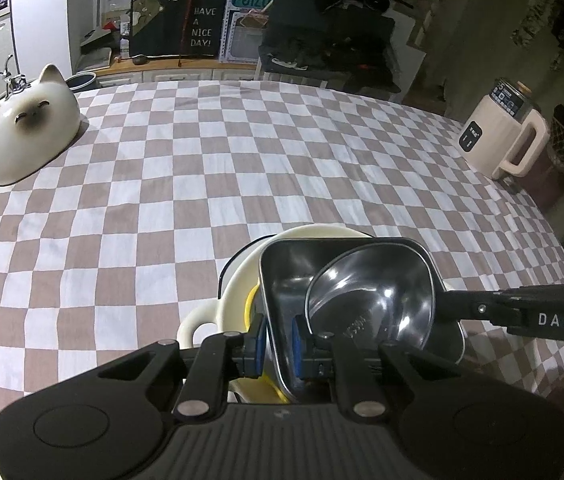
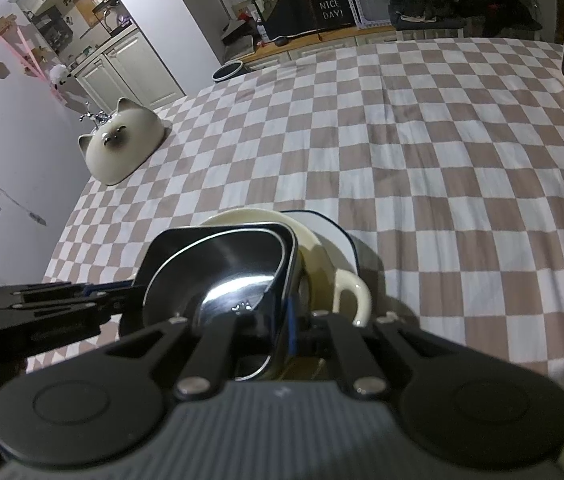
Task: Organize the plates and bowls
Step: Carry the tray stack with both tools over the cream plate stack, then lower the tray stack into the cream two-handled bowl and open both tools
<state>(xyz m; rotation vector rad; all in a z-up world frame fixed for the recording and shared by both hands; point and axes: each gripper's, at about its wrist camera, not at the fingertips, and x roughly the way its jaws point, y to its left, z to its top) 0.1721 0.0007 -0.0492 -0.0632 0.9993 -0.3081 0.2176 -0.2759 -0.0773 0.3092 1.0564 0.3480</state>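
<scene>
Left gripper, blue rubber pads pinching the thin near wall of a dark rounded-square metal tray at 6 o'clock; right gripper clamped tight on the tray's opposite rim. A shiny round steel bowl sits inside the tray, stacked on a glossy cream ceramic handled bowl atop the soft brown-white checked cloth; cat-shaped ceramic bowl upside down at 10 o'clock, cream plastic kettle at 2 o'clock

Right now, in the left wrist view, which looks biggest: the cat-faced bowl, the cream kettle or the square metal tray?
1. Square metal tray, though it sits nearest the camera, which inflates it.
2. Upturned cat-faced ceramic bowl.
3. Cream electric kettle, only slightly smaller looking.
</scene>
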